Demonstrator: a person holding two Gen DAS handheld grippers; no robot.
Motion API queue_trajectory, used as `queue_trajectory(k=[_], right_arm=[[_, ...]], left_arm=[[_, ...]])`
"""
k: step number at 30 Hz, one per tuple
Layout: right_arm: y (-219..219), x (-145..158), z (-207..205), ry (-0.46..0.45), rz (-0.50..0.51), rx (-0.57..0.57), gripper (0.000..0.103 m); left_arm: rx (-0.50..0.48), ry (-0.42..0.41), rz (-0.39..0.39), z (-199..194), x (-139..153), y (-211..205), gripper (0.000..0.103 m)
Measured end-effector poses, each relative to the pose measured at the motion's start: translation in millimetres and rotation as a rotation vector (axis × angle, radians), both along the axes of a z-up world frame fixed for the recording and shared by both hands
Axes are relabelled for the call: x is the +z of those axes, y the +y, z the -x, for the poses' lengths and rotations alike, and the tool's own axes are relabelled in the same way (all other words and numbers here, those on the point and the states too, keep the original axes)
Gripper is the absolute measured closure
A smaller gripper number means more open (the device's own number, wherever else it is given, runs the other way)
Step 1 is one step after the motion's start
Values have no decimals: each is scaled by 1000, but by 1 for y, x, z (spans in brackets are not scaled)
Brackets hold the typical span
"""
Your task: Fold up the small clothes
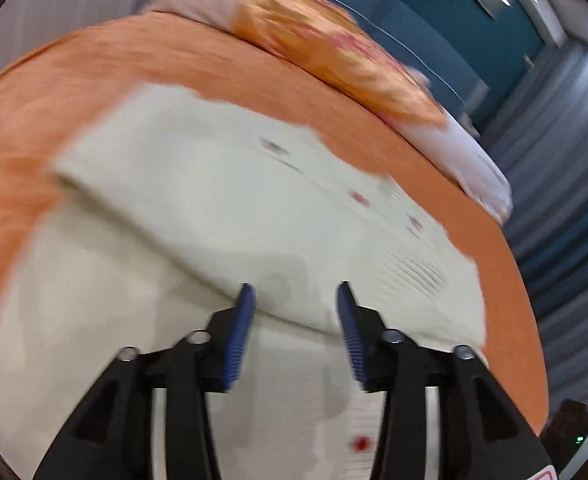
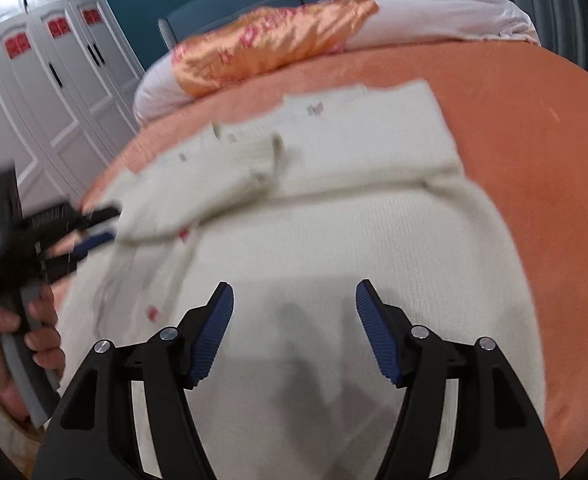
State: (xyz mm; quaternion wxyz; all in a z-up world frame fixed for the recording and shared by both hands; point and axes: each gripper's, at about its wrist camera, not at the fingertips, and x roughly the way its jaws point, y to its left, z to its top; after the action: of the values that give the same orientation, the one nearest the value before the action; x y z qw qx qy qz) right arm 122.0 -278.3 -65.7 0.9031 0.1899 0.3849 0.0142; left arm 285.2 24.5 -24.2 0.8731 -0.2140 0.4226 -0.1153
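The bed (image 2: 534, 128) carried an orange cover, with pillows (image 2: 278, 44) at its head and white wardrobes (image 2: 54, 92) beyond. A cream sweater (image 2: 314, 248) lay spread across the middle of the cover, filling most of both wrist views.

Step in hand, by judgement: sleeves had been laid in over the body, and the fold was between grips. One sleeve (image 2: 354, 148) lay flat across the upper body; the other sleeve (image 2: 190, 196) lay across it toward the left, somewhat bunched at its end. The task appeared part done, the body itself not yet doubled over.

Left gripper (image 1: 296, 304) stood with its jaws parted above a folded edge of the sweater, nothing between the pads (image 1: 240, 340). In the right wrist view the same tool appeared at the left edge, held by a hand (image 2: 18, 344), its tips just beside the bunched sleeve end; the blur there prevented telling whether they touched the cloth. Right gripper (image 2: 294, 308) likewise stood with jaws apart over the lower body, holding nothing.

Next move, by judgement: each gripper would need to pinch an edge of the lower body, then lift and carry it over the sleeves evenly.

Condition of the sweater: ribbed knit, soft, thick, with small red marks (image 2: 152, 312) along one side. Both views were blurred.
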Motion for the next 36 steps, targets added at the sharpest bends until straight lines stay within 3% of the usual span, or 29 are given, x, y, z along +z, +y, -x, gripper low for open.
queue_trajectory(k=[4, 7, 9, 13, 15, 16, 17, 21, 23, 25, 28, 29, 31, 33, 36], right_arm=[[-4, 18, -36, 18, -76, 0, 36], [-9, 15, -70, 60, -154, -21, 36], [-5, 13, -89, 81, -138, -18, 36], [10, 7, -124, 116, -104, 16, 38], [19, 1, -142, 168, -95, 38, 57], [25, 5, -151, 173, -51, 51, 84], [28, 14, -153, 149, -17, 61, 100], [18, 91, -133, -133, 15, 55, 101], [-3, 110, -122, -220, -2, 8, 101], [-22, 93, -127, -179, -4, -31, 101], [-39, -1, -157, 156, 86, -40, 101], [-39, -16, -158, 193, 101, -33, 101], [-39, -10, -148, 140, 103, -63, 101], [-41, 5, -141, 104, 83, -126, 100], [-32, 39, -122, -23, 75, -192, 98]], left_arm=[[155, 31, 42, -14, -3, 62, 54], [230, 71, 151, -25, -10, 99, 54], [255, 73, 200, -29, -11, 112, 54], [265, 72, 206, -39, -11, 117, 54], [269, 87, 197, -45, -15, 115, 54], [273, 97, 195, -44, -18, 117, 54], [277, 103, 191, -46, -20, 115, 54], [272, 91, 92, -43, -22, 108, 54], [261, 82, 59, -42, -24, 101, 54], [251, 76, 17, -41, -30, 92, 54], [239, 33, -120, -38, -34, 73, 55], [231, 16, -174, -37, -35, 67, 55], [216, -20, -268, -33, -39, 54, 55], [217, -27, -292, -33, -41, 52, 54], [207, -44, -306, -32, -43, 50, 48]])
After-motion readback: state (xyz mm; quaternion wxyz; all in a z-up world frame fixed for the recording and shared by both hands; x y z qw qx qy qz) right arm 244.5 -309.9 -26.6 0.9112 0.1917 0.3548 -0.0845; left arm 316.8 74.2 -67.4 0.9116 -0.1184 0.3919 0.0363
